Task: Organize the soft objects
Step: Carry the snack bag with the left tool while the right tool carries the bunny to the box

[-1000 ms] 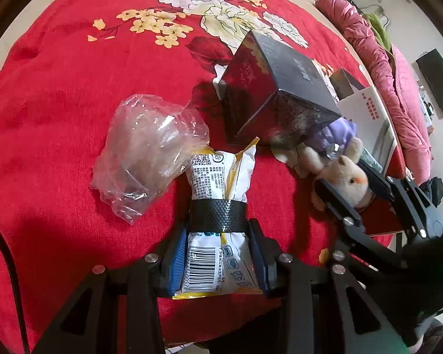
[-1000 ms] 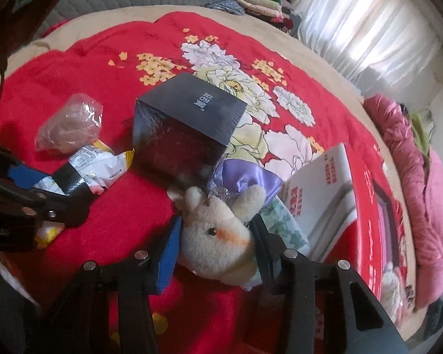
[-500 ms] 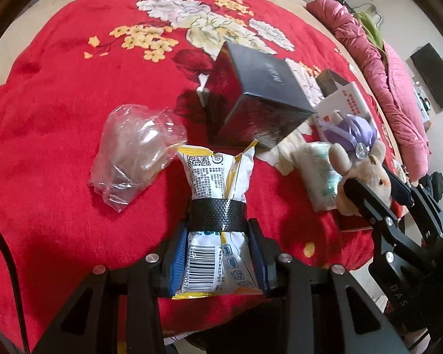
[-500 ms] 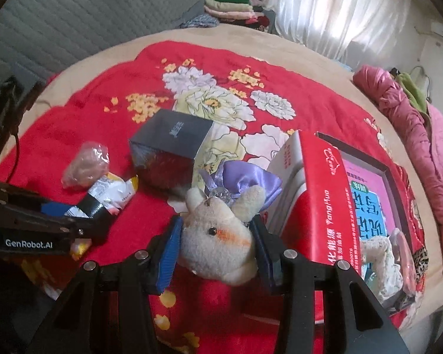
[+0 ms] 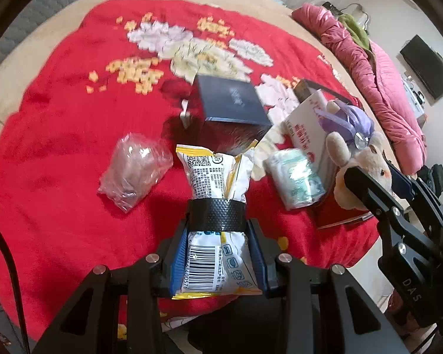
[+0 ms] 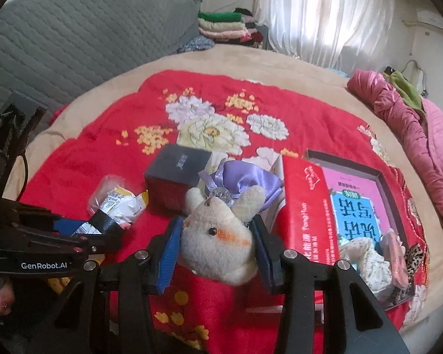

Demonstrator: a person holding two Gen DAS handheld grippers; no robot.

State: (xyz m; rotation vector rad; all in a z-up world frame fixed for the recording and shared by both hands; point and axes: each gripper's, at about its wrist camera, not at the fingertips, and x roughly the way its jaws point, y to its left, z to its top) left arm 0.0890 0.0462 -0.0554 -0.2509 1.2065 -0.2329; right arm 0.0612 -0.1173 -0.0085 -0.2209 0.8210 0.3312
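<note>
Left gripper (image 5: 217, 253) clamps the snack packet (image 5: 215, 206), right gripper (image 6: 217, 253) clamps the plush rabbit (image 6: 218, 242), both clear above the red blanket (image 6: 103, 147); carry steady to the open box (image 6: 378, 230) right of the rabbit, grips firm.

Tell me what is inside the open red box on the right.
Inside the open red cardboard box lie a pink printed sheet, a pale patterned cloth bundle and a pink item near the front corner. Whatever is beneath them is covered.
</note>
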